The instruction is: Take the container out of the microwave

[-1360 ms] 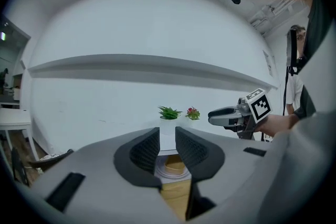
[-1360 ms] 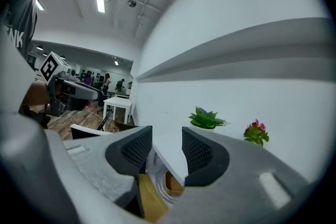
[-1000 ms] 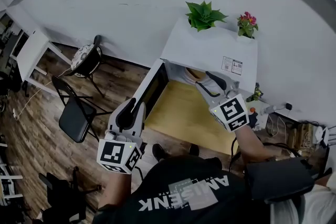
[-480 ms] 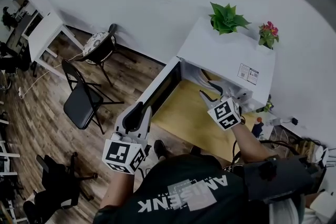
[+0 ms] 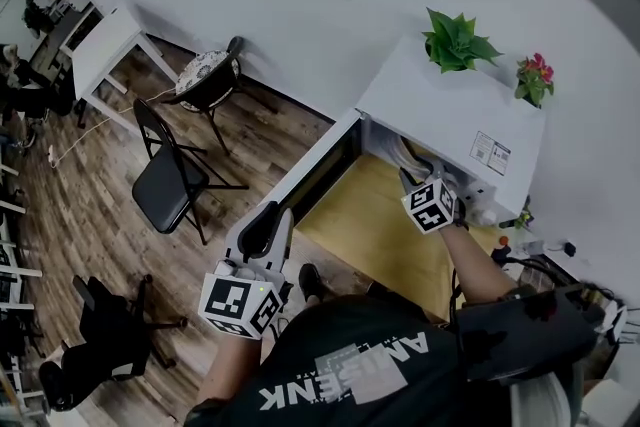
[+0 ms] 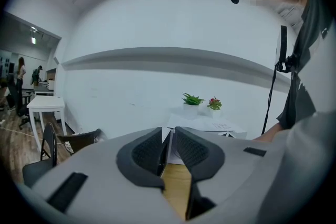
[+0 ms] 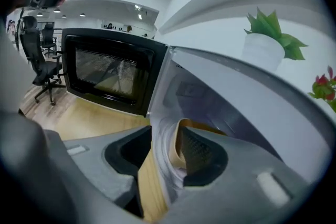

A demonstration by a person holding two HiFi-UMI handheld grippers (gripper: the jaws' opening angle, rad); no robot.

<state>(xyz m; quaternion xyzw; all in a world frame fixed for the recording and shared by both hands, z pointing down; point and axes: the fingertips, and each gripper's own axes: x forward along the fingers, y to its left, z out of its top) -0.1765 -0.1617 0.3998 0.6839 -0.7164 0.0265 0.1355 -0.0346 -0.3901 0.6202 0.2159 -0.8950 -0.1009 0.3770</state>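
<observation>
The white microwave (image 5: 450,110) stands on a wooden table (image 5: 370,225) with its door (image 5: 320,165) swung open to the left. Inside it sits a pale container (image 5: 408,153) with a tan rim (image 7: 181,128). My right gripper (image 5: 412,177) reaches into the opening. In the right gripper view its jaws are open and straddle the container's near wall (image 7: 165,165): the right pad lies inside against the rim, while the left jaw stands apart outside. My left gripper (image 5: 268,223) hangs low in front of the door, shut on nothing (image 6: 168,149).
A green plant (image 5: 458,40) and a pot of red flowers (image 5: 533,75) stand on top of the microwave. On the wooden floor to the left are a black folding chair (image 5: 170,185), a round-seated chair (image 5: 205,75) and a white table (image 5: 105,45).
My right gripper has gone forward into the microwave opening and now straddles the container's rim. The left gripper has stayed low and shut. The head view has shifted.
</observation>
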